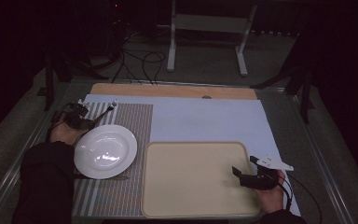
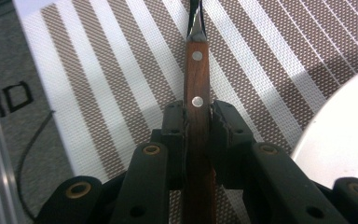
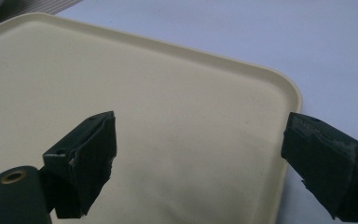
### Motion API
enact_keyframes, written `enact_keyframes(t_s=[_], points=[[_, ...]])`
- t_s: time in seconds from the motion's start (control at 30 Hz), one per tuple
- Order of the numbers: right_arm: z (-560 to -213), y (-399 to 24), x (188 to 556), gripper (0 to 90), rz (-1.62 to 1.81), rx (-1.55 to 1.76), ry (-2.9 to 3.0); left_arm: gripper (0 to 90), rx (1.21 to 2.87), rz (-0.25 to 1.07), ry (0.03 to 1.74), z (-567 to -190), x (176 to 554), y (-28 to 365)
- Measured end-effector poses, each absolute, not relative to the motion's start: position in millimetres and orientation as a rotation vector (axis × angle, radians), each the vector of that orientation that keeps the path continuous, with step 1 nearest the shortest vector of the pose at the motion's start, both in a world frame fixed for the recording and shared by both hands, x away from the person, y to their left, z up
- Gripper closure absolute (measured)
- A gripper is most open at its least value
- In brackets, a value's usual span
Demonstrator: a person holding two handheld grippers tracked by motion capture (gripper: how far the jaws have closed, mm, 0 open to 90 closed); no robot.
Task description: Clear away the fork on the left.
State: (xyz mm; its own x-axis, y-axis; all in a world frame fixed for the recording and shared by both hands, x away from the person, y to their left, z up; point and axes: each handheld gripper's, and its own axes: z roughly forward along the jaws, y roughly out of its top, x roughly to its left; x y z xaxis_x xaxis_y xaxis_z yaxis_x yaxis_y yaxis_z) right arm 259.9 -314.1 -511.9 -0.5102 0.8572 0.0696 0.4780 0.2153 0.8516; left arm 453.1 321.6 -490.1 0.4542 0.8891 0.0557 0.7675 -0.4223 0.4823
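Note:
My left gripper (image 1: 87, 122) (image 2: 198, 116) is shut on the wooden handle (image 2: 196, 79) of a piece of cutlery (image 1: 106, 110). The handle has two rivets. It lies on a striped placemat (image 1: 126, 126) (image 2: 121, 70), just beyond a white plate (image 1: 105, 151) (image 2: 345, 140), with its metal end pointing away. My right gripper (image 1: 244, 164) (image 3: 198, 140) is open with nothing between its jaws. It hovers over the near right part of a cream tray (image 1: 196, 143) (image 3: 191, 49) that holds nothing.
A pale blue mat (image 1: 205, 116) covers the table under the tray and placemat. A thin dark strip (image 1: 116, 178) lies at the plate's near edge. A wooden strip (image 1: 168, 91) runs along the far edge. Cables and a stand's legs are on the floor beyond.

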Motion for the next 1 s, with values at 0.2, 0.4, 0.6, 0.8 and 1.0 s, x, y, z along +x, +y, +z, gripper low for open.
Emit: enact_keyframes(t_s=[0.2,0.4,0.6,0.8,1.0], points=[[-512,-313,260,10.2,1.247,1.227,2.08,76.1,2.292,0.463,1.402,-477,444,321],[-511,-311,261,10.2,1.258,1.217,2.089,76.1,2.189,0.472,1.425,-466,434,326],[-510,-310,261,10.2,1.263,1.205,2.091,76.1,2.14,0.491,1.415,-460,423,323],[-510,-310,260,10.2,1.264,1.202,2.093,76.1,2.106,0.524,1.395,-454,413,315],[-510,-309,260,10.3,1.264,1.2,2.09,76.1,2.071,0.547,1.357,-445,402,304]])
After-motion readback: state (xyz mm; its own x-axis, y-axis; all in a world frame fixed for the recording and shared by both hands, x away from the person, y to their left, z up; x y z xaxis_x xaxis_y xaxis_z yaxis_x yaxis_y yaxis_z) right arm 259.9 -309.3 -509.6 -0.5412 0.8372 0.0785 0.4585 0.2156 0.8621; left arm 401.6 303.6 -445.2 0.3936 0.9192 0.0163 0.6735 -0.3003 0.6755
